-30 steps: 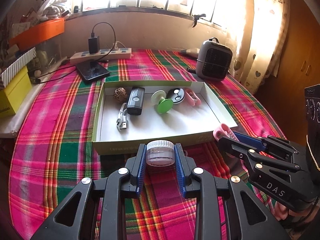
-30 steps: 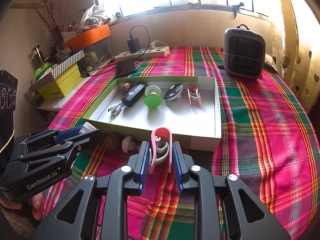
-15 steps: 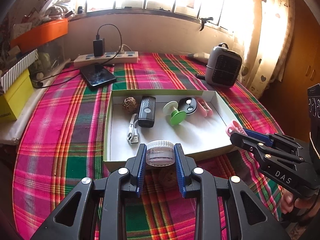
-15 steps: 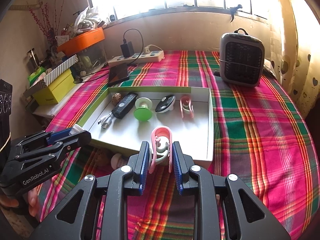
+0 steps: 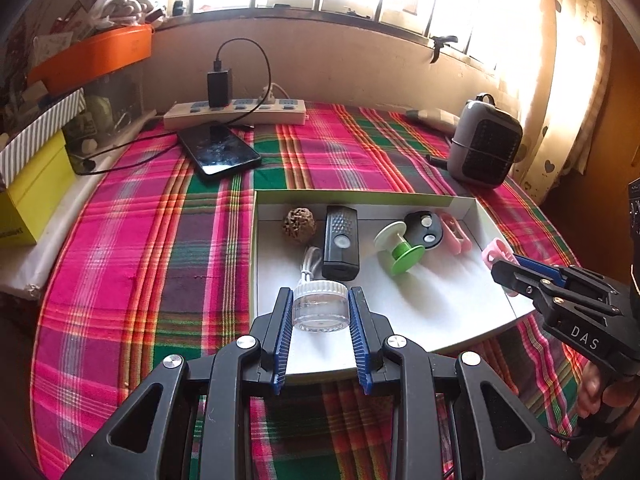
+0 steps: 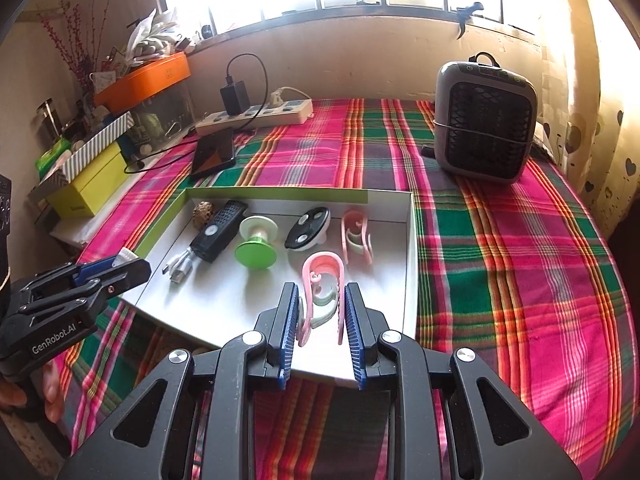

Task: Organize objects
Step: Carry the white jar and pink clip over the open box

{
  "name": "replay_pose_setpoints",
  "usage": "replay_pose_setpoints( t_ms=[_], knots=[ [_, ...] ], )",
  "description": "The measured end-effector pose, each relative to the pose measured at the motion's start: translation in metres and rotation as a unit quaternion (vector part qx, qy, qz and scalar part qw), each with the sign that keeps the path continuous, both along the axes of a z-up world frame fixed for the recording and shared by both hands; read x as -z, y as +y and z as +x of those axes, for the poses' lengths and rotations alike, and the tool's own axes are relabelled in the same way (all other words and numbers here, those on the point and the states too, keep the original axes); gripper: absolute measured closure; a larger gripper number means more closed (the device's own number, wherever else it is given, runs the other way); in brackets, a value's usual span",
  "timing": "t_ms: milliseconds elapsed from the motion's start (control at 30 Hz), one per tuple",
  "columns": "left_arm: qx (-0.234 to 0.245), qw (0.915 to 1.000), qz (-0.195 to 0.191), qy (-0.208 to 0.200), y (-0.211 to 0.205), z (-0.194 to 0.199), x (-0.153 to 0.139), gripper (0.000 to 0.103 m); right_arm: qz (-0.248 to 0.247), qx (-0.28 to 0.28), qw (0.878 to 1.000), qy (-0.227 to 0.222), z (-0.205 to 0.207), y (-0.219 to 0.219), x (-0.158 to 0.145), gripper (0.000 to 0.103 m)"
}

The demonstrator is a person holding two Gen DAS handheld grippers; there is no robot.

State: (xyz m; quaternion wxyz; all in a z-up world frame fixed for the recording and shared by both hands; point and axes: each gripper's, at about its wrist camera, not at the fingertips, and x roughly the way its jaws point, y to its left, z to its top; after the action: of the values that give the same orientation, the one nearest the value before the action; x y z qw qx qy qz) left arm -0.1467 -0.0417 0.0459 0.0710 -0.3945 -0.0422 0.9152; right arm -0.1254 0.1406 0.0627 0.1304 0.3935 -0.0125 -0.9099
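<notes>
The left gripper (image 5: 320,308) pinches a small clear jar (image 5: 320,306) with a white screw lid between its blue pads, holding it upright over the near left part of the shallow white tray (image 5: 472,204). The right gripper (image 6: 320,312) is clamped on a pink clip (image 6: 322,284) with a pale green inner piece — it hangs above the tray's near right part, its looped end pointing away.

On the tray floor beyond lie, left to right, a brown walnut (image 5: 299,220), a white USB plug (image 5: 310,262), a black remote (image 5: 340,242), a green-and-white spool (image 5: 400,248), a black oval fob (image 5: 424,230) and a second pink clip (image 5: 454,232).

The tray sits on a pink-and-green plaid tablecloth (image 5: 160,220). Farther back lie a black phone (image 5: 218,150) and a white power strip (image 5: 236,112) carrying a black charger — a grey fan heater (image 6: 484,120) stands at the far right.
</notes>
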Motion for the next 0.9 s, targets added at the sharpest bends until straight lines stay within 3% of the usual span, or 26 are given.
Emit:
replay_pose_setpoints(
  t_ms=[900],
  knots=[
    [0.013, 0.9995, -0.024, -0.019, 0.009, -0.019, 0.014, 0.078, 0.009, -0.002, 0.999, -0.039, -0.03, -0.001, 0.022, 0.078]
  ],
)
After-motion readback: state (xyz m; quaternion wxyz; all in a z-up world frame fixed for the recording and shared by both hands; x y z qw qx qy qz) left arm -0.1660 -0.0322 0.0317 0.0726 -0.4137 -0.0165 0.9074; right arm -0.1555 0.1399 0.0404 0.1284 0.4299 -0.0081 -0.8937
